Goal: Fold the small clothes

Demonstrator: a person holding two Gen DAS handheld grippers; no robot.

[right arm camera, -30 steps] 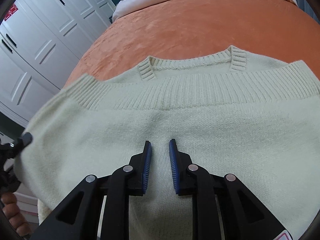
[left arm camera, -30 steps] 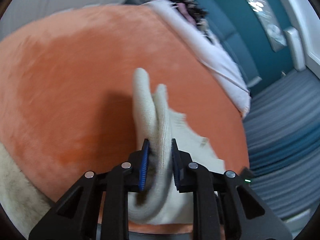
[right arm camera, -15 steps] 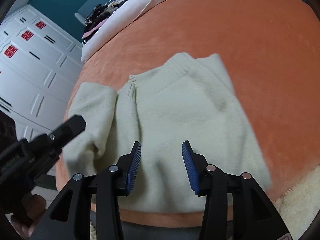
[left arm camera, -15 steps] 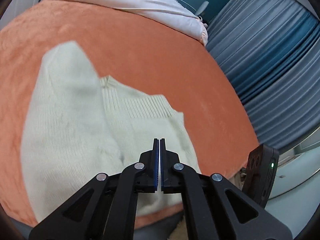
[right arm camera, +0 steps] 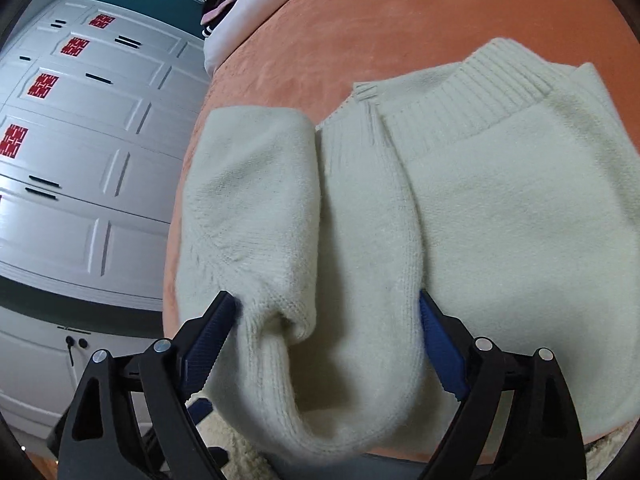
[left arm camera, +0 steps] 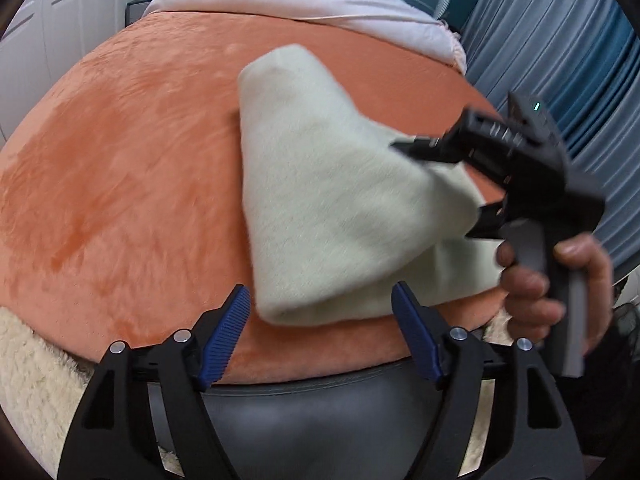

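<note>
I am in the middle of folding the cream sweater (right arm camera: 500,208), which lies on the orange bed (left arm camera: 120,200) close to its near edge, hem end toward me and ribbed collar (right arm camera: 492,92) at the far end. One side is already turned in over the body, and a sleeve (right arm camera: 256,200) is doubled back on the left side. My left gripper (left arm camera: 320,328) hangs just short of the folded edge with its fingers wide apart and nothing between them. My right gripper (right arm camera: 326,344) is low over the near end, fingers equally spread either side of the sleeve cuff and the folded lip, not yet pressing them. I judge the next move is to close the right fingers on that near edge, take a matching hold with the left, and carry it toward the collar, keeping the layers together.
</note>
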